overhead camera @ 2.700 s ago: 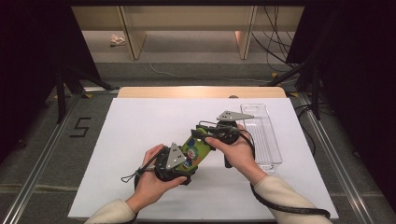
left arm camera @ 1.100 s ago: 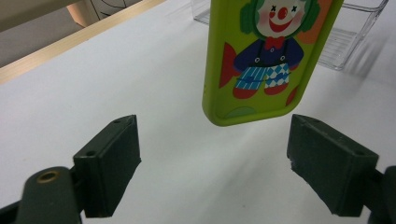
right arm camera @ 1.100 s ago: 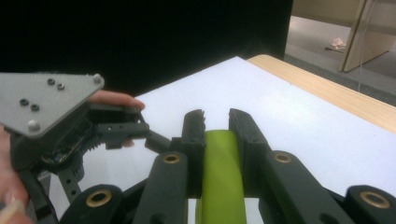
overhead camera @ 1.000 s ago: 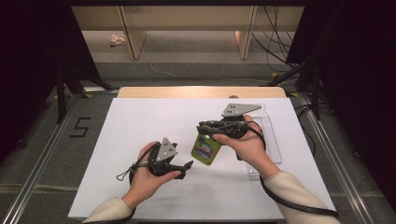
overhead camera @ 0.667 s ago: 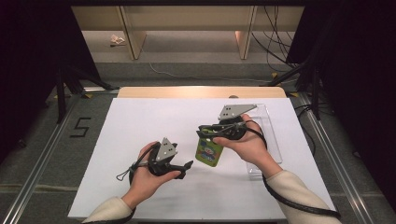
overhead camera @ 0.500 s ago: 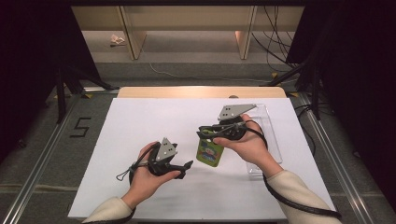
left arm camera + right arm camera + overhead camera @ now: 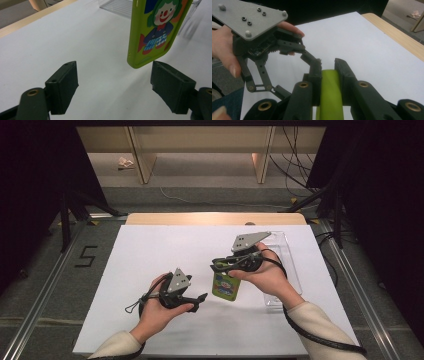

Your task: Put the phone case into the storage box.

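Observation:
A lime-green phone case point(image 7: 226, 287) with a clown picture point(image 7: 155, 30) hangs upright above the white table. My right gripper point(image 7: 216, 265) is shut on its top edge; in the right gripper view the green edge point(image 7: 329, 100) sits clamped between the jaws point(image 7: 328, 66). My left gripper point(image 7: 197, 301) rests low at the case's left, open. Its jaws have just been closing a little. In the left gripper view the case's lower end hangs just above the right-hand pad point(image 7: 170, 87), and neither pad presses on it. The left gripper's grey plate point(image 7: 249, 17) shows beyond the case.
A clear plastic tray point(image 7: 290, 255) lies at the table's right side, behind the right hand, and its corner point(image 7: 117, 6) shows past the case. The white sheet point(image 7: 150, 250) covers the table, with a wooden strip point(image 7: 215, 218) along the far edge.
Since the earliest frame my left gripper has let go of the case and drawn back to the left. The right gripper has swung the case to hang upright.

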`<state>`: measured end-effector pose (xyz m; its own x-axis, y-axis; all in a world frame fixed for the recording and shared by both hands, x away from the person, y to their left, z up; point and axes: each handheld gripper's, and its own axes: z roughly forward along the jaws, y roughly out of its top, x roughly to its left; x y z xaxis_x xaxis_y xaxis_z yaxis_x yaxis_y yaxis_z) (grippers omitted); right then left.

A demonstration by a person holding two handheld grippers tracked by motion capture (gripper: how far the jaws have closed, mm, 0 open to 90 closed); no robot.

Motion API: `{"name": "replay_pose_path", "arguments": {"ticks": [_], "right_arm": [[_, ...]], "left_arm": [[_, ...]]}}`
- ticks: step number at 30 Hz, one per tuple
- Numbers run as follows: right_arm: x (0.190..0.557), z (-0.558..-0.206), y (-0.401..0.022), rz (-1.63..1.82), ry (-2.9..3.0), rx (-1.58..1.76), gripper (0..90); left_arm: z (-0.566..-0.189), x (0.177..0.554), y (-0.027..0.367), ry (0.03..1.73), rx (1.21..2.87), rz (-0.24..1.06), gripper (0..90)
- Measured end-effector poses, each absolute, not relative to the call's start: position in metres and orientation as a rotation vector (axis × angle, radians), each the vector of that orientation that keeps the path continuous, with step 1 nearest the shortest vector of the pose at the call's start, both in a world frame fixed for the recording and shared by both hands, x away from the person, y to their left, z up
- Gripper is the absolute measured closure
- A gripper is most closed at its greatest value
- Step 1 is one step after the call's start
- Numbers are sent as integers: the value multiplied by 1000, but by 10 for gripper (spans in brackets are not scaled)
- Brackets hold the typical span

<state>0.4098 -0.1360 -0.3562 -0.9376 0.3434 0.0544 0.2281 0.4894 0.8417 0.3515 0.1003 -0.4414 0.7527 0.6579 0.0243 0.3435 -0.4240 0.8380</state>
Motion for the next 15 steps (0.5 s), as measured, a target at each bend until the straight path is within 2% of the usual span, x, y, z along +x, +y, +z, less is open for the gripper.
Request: {"name": "replay_pose_path", "arguments": {"ticks": [15], "right_arm": [[406,-356,-132,1450,2637,457,775]], "left_arm": [[-446,353,98,700,2080,389,232]]}}
